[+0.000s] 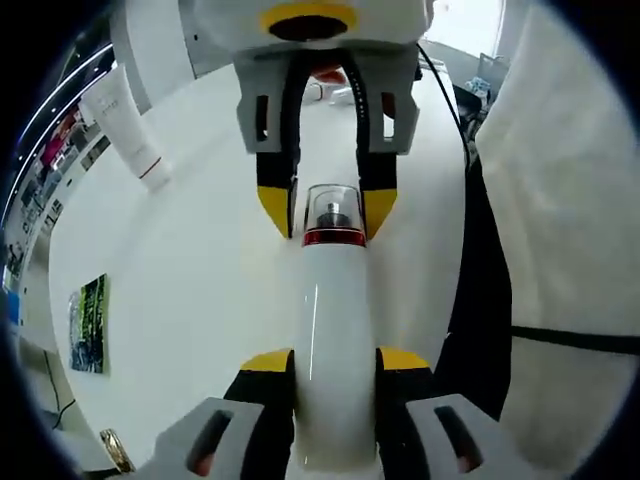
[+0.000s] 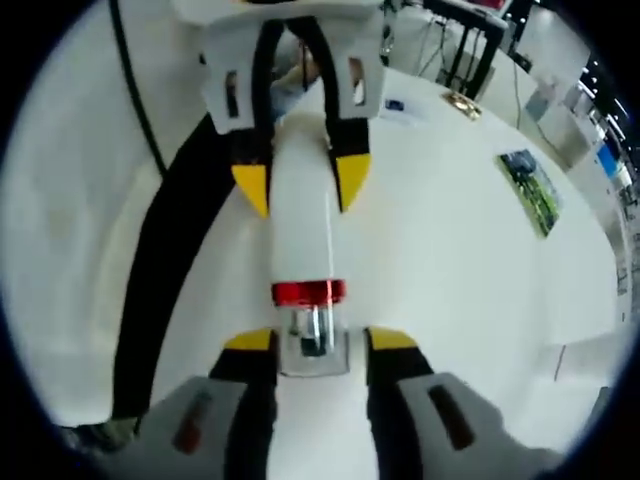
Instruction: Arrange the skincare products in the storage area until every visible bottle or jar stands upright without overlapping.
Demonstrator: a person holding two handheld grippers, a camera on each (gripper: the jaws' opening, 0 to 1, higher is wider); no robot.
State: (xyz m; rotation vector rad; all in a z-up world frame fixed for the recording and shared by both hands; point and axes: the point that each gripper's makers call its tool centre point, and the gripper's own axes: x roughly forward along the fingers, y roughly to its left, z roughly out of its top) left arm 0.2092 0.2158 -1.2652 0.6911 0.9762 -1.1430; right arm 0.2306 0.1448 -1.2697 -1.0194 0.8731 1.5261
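Nearest the lens, my left tool (image 1: 335, 372) pinches the white body of the pump bottle (image 1: 330, 330), while my right tool (image 2: 310, 345) clamps its clear cap (image 2: 312, 340) just past the red collar (image 2: 308, 293). Between the two tools the bottle hangs in the air above the white worktop (image 1: 190, 270), lying along the line from one tool to the other, cap end toward my right hand. I hold both ends, I judge, so I can swing it upright with control. On the worktop, well apart, a white tube (image 1: 128, 125) stands leaning; a small green card (image 1: 88, 325) lies flat
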